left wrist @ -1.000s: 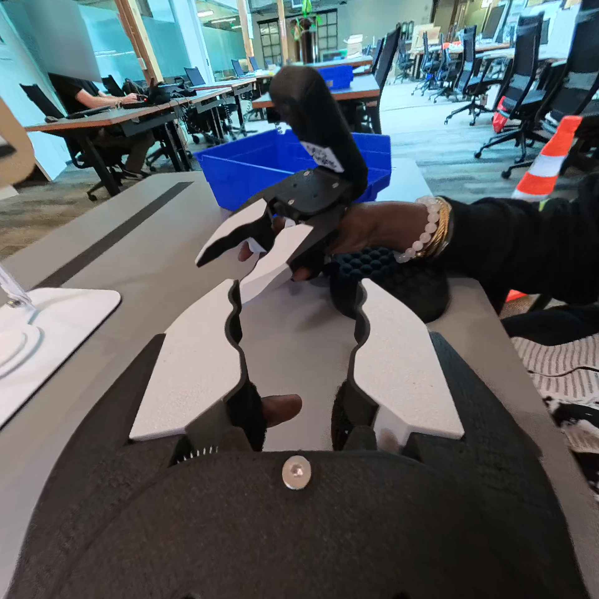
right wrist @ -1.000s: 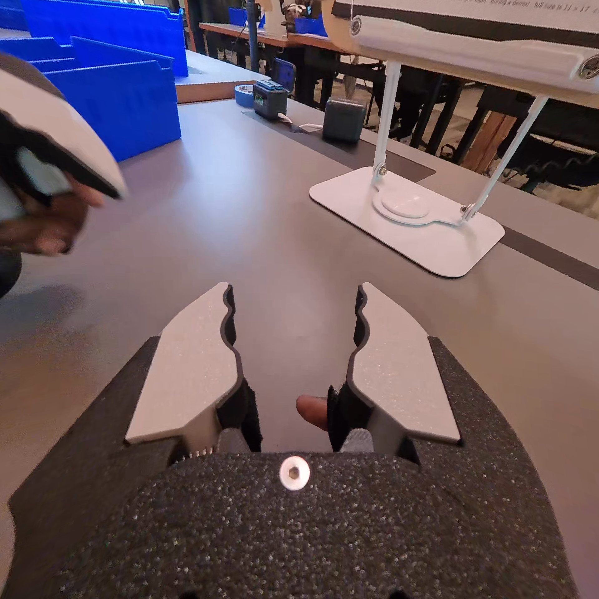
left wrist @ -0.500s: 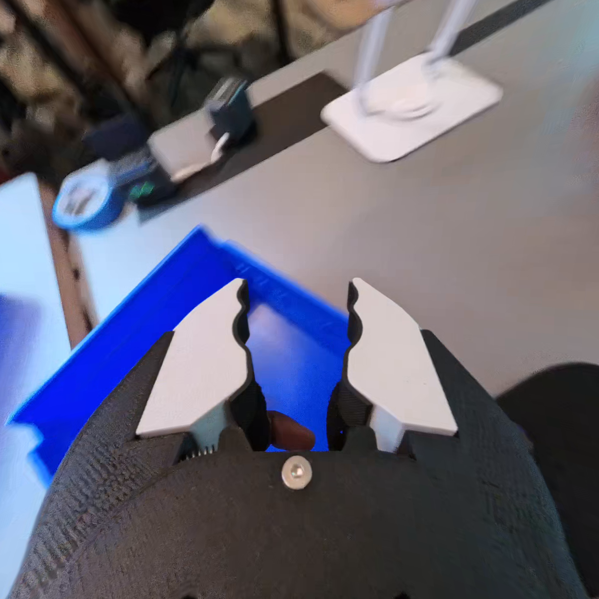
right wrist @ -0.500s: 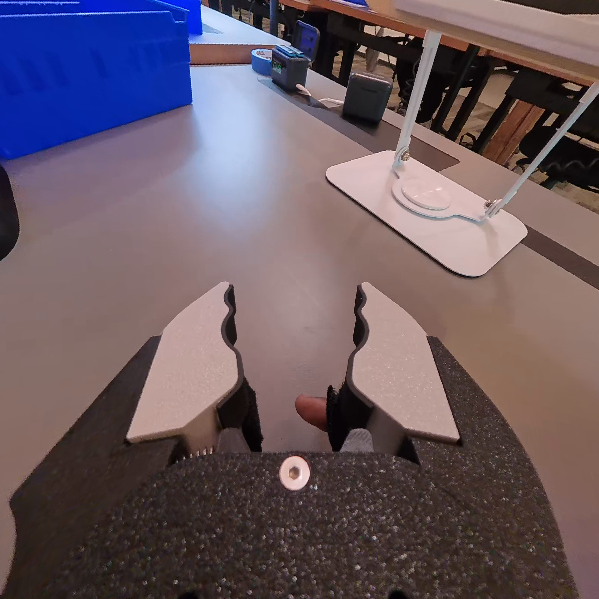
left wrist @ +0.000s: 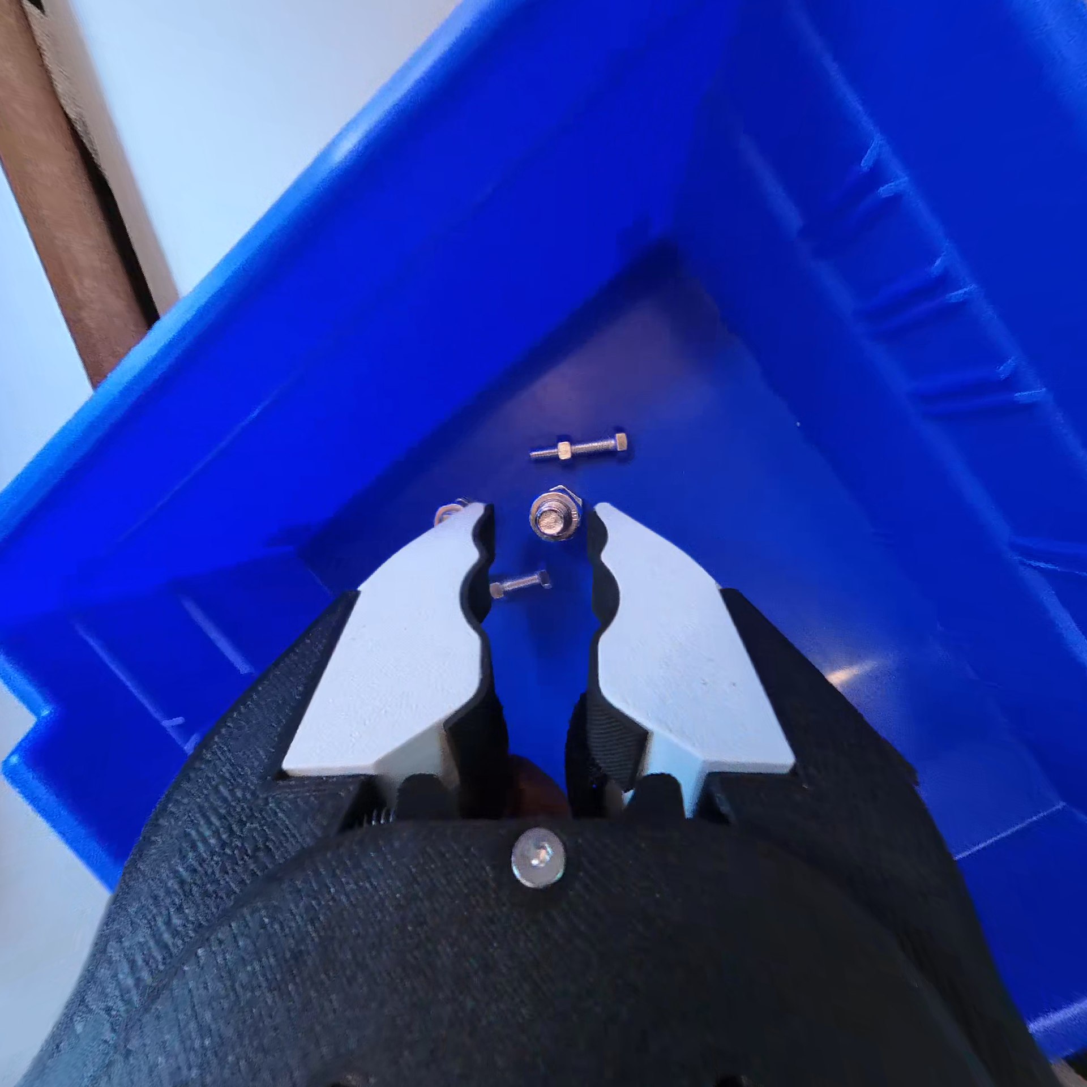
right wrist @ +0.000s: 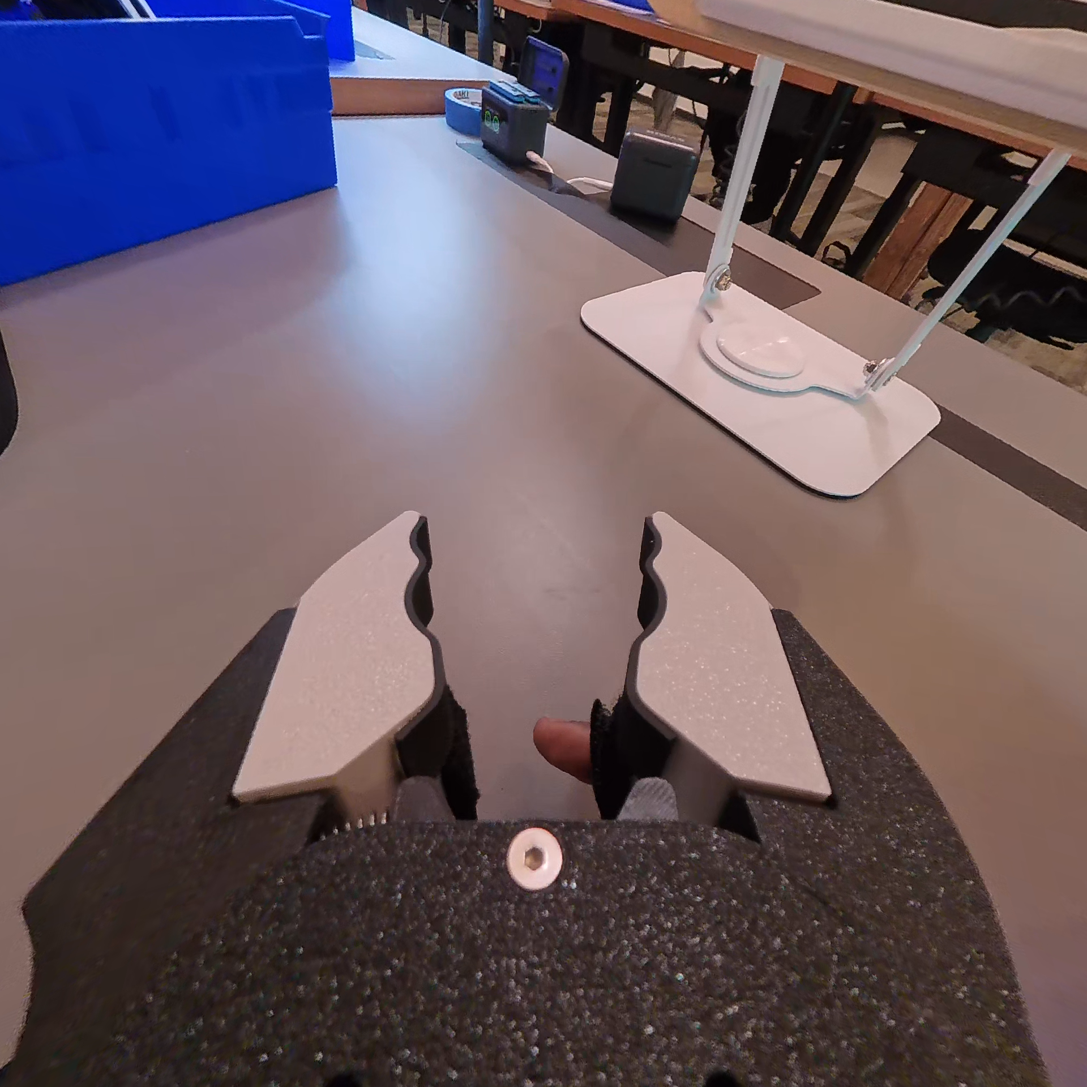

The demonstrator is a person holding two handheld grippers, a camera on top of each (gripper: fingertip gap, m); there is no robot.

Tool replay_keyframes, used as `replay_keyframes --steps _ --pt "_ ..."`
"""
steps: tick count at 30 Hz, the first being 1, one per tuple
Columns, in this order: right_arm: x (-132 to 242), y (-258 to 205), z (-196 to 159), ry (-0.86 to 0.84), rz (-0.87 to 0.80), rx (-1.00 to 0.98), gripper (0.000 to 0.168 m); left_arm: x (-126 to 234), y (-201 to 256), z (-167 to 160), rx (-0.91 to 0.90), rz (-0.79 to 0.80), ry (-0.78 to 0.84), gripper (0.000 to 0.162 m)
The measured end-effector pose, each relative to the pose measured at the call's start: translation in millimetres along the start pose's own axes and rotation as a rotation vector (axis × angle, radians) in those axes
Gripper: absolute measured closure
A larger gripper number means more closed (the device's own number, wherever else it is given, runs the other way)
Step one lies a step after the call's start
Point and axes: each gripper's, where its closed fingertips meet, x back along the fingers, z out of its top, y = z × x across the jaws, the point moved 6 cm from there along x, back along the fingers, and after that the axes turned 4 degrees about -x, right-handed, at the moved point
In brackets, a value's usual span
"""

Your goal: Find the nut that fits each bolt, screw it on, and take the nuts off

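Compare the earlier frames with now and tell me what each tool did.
The left tool swung off the grey table and dipped into the blue bin, now open over the upright bolt among smaller bolts. It grips nothing. The right tool stayed open and empty over the table.

Bin (left wrist: 412, 294): glossy blue plastic, smooth, ribbed walls. Bolts (left wrist: 579, 450): bright metal, threaded, shiny. Left gripper (left wrist: 540, 517): matt white fingers (left wrist: 406, 647), black grainy body. Right gripper (right wrist: 534, 523): speckled matt fingers, rough black shell. Table (right wrist: 382, 382): smooth grey, satin sheen. Stand (right wrist: 764, 400): smooth white metal base.
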Motion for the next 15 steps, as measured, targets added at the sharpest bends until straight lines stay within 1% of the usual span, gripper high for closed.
replay_keyframes --steps 2,5,8,12,15 --pt "0 0 -1 -0.012 -0.002 0.014 0.099 -2 0 -1 0.002 -0.020 -0.005 0.134" --pt "-1 0 -2 -0.023 -0.004 0.023 0.099 -5 2 0 0.008 -0.046 0.020 0.144" --pt "-1 0 -2 -0.026 -0.008 0.024 0.099 -1 2 1 0.001 -0.043 0.041 0.152" --pt "-1 0 -3 -0.030 -0.007 0.028 0.099 17 7 8 -0.037 -0.012 0.102 0.152" --pt "-1 0 -3 -0.028 -0.005 0.028 0.099 46 31 24 -0.096 -0.049 0.236 0.152"
